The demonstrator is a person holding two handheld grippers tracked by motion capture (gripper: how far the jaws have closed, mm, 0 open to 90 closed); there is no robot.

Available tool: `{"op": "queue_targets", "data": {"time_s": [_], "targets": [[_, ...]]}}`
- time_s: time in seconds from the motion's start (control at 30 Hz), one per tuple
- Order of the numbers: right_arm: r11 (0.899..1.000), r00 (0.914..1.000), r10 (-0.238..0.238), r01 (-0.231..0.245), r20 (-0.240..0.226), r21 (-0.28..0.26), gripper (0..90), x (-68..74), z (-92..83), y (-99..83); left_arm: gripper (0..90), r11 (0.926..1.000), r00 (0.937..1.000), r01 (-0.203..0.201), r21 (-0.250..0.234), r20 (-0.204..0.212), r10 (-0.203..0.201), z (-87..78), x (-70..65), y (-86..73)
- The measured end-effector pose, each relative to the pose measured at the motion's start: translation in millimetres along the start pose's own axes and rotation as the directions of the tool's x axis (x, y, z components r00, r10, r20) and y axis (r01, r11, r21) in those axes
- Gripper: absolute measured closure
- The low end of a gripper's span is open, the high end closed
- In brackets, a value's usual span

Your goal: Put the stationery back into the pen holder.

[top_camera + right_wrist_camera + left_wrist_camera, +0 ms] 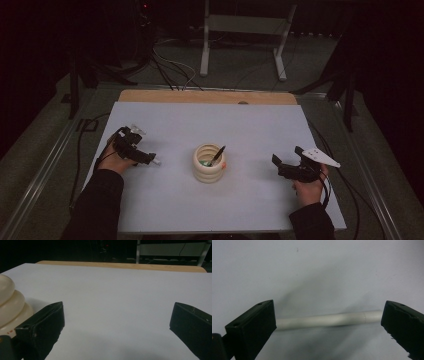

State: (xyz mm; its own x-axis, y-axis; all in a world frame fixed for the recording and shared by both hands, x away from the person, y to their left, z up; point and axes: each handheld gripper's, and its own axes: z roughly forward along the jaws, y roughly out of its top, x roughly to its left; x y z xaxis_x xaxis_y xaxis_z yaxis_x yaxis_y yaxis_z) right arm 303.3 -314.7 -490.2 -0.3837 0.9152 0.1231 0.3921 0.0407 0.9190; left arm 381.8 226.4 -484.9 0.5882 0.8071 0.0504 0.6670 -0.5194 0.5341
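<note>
Left gripper (150, 160) near table's (150, 120) left edge, jaws wide open, straddling white pen (327, 320) lying flat on the surface, not clamped. Right gripper (281, 166) near right edge, jaws wide open, empty. Ribbed cream holder (209, 163) mid-table, dark pen (218, 155) inside.

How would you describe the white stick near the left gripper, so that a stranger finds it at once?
Start from the pale sheet that covers the table, then find the cream ribbed cup at its middle. Left of the cup, the left gripper hangs over a thin white stick lying flat between its open jaws. It is the only loose thing lying on the sheet; the other pens stand in the cup.
</note>
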Motion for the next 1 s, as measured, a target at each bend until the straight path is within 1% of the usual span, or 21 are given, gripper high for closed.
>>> {"op": "queue_targets", "data": {"time_s": [0.07,0.13,0.23,0.3,0.33,0.4,0.47,0.57,0.67,0.7,0.8,0.83,0.87,0.93,1.0], "targets": [[1.000,1.0000,-0.001,0.001,0.000,0.000,0.0,0.0,0.0,0.0,0.1,1.0000,1.0000,0.006,0.003,-0.003,-0.006,0.5,-0.1,0.1],[1.000,1.0000,0.000,0.000,0.000,0.000,0.0,0.0,0.1,0.0,0.1,0.9991,0.9993,0.031,0.028,-0.023,-0.030,2.3,0.2,0.7],[1.000,1.0000,0.005,-0.005,0.000,-0.002,0.0,-0.3,0.0,0.1,0.1,0.9973,0.9975,0.064,0.036,-0.031,-0.063,4.7,0.4,0.3],[1.000,1.0000,0.006,-0.006,0.000,-0.002,0.0,-0.4,-0.2,0.1,0.1,0.9963,0.9965,0.076,0.039,-0.037,-0.075,6.1,0.3,-0.1],[1.000,1.0000,0.007,-0.007,0.000,-0.002,0.0,-0.5,-0.1,0.1,0.1,0.9951,0.9954,0.089,0.042,-0.039,-0.087,7.2,-0.3,-0.3],[1.000,1.0000,0.006,-0.006,-0.001,-0.002,0.0,-0.4,0.0,0.1,0.1,0.9935,0.9935,0.101,0.053,-0.058,-0.098,8.5,-0.7,-0.3],[1.000,1.0000,0.005,-0.005,0.000,-0.001,0.0,-0.4,0.2,0.0,0.1,0.9902,0.9896,0.128,0.056,-0.073,-0.124,9.3,-1.0,-0.3],[1.000,1.0000,0.007,-0.007,-0.001,0.000,0.0,-0.3,0.2,0.0,0.1,0.9820,0.9799,0.180,0.058,-0.098,-0.173,9.6,-0.9,0.3],[1.000,1.0000,0.008,-0.008,-0.001,0.000,0.0,-0.4,0.3,0.0,0.2,0.9703,0.9661,0.237,0.047,-0.116,-0.230,9.1,-0.9,1.2],[1.000,1.0000,0.008,-0.008,-0.001,0.000,0.0,-0.4,0.3,0.0,0.2,0.9647,0.9597,0.260,0.040,-0.120,-0.254,9.1,-1.4,1.8],[1.000,1.0000,0.007,-0.007,-0.002,0.000,0.0,-0.4,0.2,0.0,0.2,0.9549,0.9479,0.295,0.038,-0.138,-0.287,9.7,-4.0,3.4],[1.000,1.0000,0.007,-0.007,-0.002,0.000,0.0,-0.4,0.2,0.0,0.2,0.9528,0.9456,0.301,0.037,-0.140,-0.293,9.9,-4.8,3.8],[1.000,1.0000,0.008,-0.008,-0.002,0.000,0.0,-0.5,0.2,0.1,0.2,0.9496,0.9416,0.311,0.036,-0.147,-0.303,10.5,-6.6,4.4],[1.000,1.0000,0.007,-0.007,-0.002,-0.001,0.0,-0.6,0.1,0.1,0.2,0.9469,0.9366,0.320,0.030,-0.160,-0.312,11.4,-9.6,5.6],[1.000,1.0000,0.007,-0.007,-0.003,-0.002,0.0,-0.7,0.0,0.1,0.2,0.9410,0.9288,0.338,0.020,-0.169,-0.330,12.1,-11.8,6.8]]}}
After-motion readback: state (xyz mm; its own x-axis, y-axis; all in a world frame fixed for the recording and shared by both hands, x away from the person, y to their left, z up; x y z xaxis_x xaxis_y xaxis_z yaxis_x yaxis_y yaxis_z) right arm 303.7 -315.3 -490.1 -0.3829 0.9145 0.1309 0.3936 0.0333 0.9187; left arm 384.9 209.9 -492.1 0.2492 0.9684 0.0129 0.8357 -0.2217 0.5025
